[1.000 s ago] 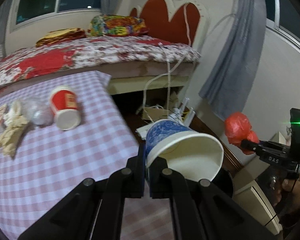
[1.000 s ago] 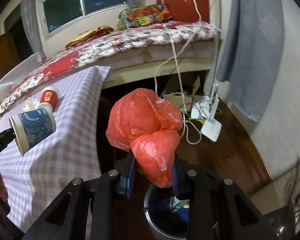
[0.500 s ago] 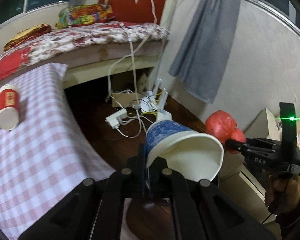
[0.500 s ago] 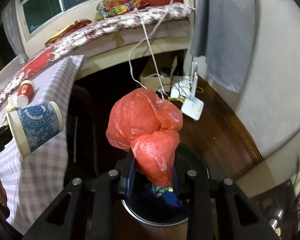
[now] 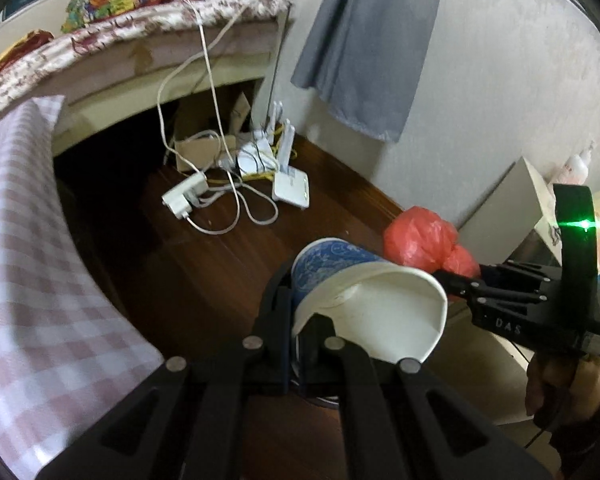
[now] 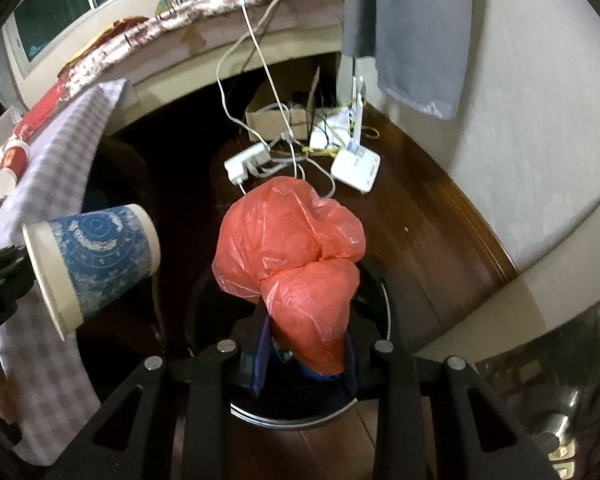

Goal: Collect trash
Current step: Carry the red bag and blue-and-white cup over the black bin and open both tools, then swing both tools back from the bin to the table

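My left gripper (image 5: pixel 296 300) is shut on the rim of a blue-patterned paper cup (image 5: pixel 364 304), which lies tipped with its white inside facing the camera. The same cup (image 6: pixel 92 260) shows at the left of the right wrist view. My right gripper (image 6: pixel 306 340) is shut on a crumpled red plastic bag (image 6: pixel 292 256), also seen as a red bag (image 5: pixel 420 240) to the right of the cup. Both hang over a round dark bin (image 6: pixel 374 280) on the wooden floor, mostly hidden behind the bag. A red paper cup (image 6: pixel 10 162) lies on the checked tablecloth (image 6: pixel 56 168).
A power strip (image 5: pixel 184 200), white cables and a router (image 5: pixel 292 188) lie on the floor near the bed (image 5: pixel 172 40). A grey curtain (image 5: pixel 372 40) hangs by the wall. The checked table (image 5: pixel 28 280) stands to the left. A white box (image 5: pixel 508 208) sits at the right.
Both grippers have moved away from the table and down toward the floor. The dark bin now lies under the red bag, and the table top has slid out to the left.
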Available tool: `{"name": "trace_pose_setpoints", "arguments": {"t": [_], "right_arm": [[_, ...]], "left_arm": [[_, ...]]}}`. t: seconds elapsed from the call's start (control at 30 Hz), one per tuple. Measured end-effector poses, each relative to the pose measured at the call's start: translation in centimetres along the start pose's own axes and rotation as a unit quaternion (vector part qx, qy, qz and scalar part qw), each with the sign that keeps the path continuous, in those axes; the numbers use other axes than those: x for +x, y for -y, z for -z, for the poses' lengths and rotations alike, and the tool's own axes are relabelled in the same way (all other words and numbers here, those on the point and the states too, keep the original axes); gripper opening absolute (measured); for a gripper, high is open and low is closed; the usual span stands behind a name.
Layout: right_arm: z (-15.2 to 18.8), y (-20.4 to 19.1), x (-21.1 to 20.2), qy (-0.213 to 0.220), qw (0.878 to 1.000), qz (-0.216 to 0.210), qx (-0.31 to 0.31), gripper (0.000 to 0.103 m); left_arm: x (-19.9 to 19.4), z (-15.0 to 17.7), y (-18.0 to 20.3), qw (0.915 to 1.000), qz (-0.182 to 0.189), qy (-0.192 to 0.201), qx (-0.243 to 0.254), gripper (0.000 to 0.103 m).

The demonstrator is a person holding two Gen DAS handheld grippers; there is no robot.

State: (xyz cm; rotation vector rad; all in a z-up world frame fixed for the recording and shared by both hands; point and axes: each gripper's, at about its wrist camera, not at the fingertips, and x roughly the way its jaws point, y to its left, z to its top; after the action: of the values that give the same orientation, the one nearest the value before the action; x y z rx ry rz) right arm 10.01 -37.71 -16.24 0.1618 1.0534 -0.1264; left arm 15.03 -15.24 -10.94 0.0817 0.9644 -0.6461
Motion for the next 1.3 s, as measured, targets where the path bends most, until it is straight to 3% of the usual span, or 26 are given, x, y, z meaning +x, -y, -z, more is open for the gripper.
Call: {"name": "trace_pose_setpoints", "arguments": {"t": [0.4, 0.67, 0.7, 0.73, 0.77, 0.8, 0.97, 1.13, 1.3], "right_arm": [[2.7, 0.9, 4.1, -0.058, 0.998, -0.003, 0.006, 0.033], [3.3, 0.8, 6.6, -0.081, 0.997, -0.011, -0.015, 0.034], [3.5, 0.5, 7.3, -0.09, 0.995, -0.003, -0.03, 0.041], [3.8, 0.3, 8.2, -0.104, 0.993, 0.019, -0.047, 0.05], [4.1, 0.2, 8.6, -0.106, 0.992, 0.036, -0.056, 0.07], [4.4, 0.4, 8.8, -0.105, 0.992, 0.051, -0.058, 0.077], [5.0, 1.8, 7.9, -0.1, 0.993, 0.051, -0.026, 0.077], [4.5, 1.4, 5.8, -0.095, 0.994, 0.045, -0.015, 0.086], [2.4, 0.4, 2.2, -0.045, 0.999, 0.003, 0.015, 0.086]], "left_arm": [[7.8, 2.1, 1.3, 0.9953, -0.006, -0.097, 0.0, 0.003], [10.1, 2.0, 1.8, 0.9918, -0.001, -0.128, 0.002, 0.005], [10.5, 2.1, 2.0, 0.9908, -0.017, -0.134, 0.009, 0.022], [10.5, 2.1, 2.0, 0.9907, -0.028, -0.133, 0.013, 0.06], [10.3, 2.2, 2.1, 0.9909, -0.04, -0.127, 0.019, 0.077], [9.5, 2.3, 2.2, 0.9919, -0.05, -0.115, 0.022, 0.091], [6.9, 2.4, 1.3, 0.9941, -0.07, -0.082, 0.009, 0.093], [3.5, 2.0, 0.8, 0.9964, -0.07, -0.046, -0.015, 0.094], [-1.4, 1.3, 0.6, 0.9969, -0.072, 0.012, -0.029, 0.094]]}}
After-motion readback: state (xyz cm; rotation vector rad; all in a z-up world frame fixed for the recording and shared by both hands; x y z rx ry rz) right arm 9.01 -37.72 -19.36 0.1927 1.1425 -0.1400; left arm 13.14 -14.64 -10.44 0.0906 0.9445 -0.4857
